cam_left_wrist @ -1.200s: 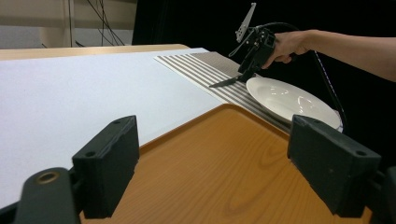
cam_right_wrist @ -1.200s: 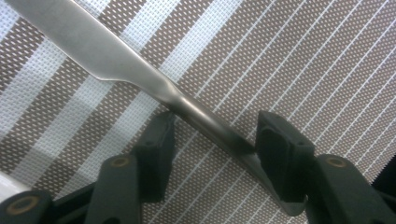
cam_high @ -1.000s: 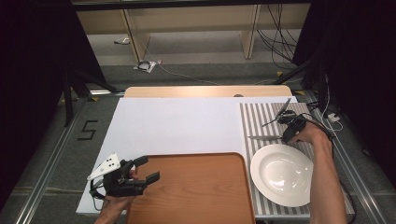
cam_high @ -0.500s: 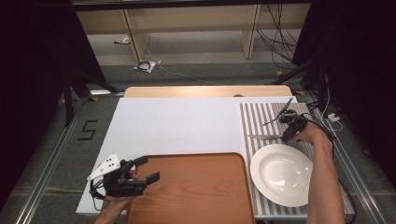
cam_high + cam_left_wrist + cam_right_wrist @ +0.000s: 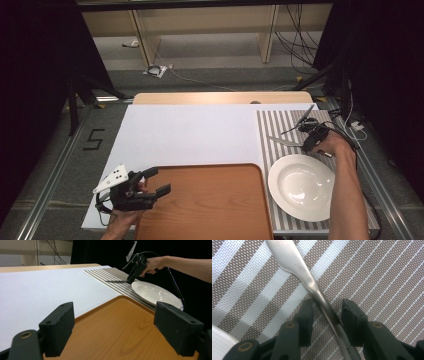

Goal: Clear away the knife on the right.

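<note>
A silver table knife [image 5: 279,141] lies on the striped placemat [image 5: 280,122], just behind the white plate [image 5: 300,187]. My right gripper [image 5: 306,145] points down at the knife's near end. In the right gripper view the knife handle [image 5: 322,302] runs slantwise between the jaws of my right gripper [image 5: 325,306], which have just been closing and still stand a little apart from it. My left gripper [image 5: 160,180] hovers open over the left edge of the wooden tray [image 5: 210,210], with nothing between its jaws [image 5: 117,325].
A white sheet [image 5: 190,135] covers the table's middle and left. The plate [image 5: 155,292] sits on the placemat right of the tray [image 5: 117,340]. A wooden board [image 5: 220,98] lies along the far edge. Cables and shelving stand on the floor beyond.
</note>
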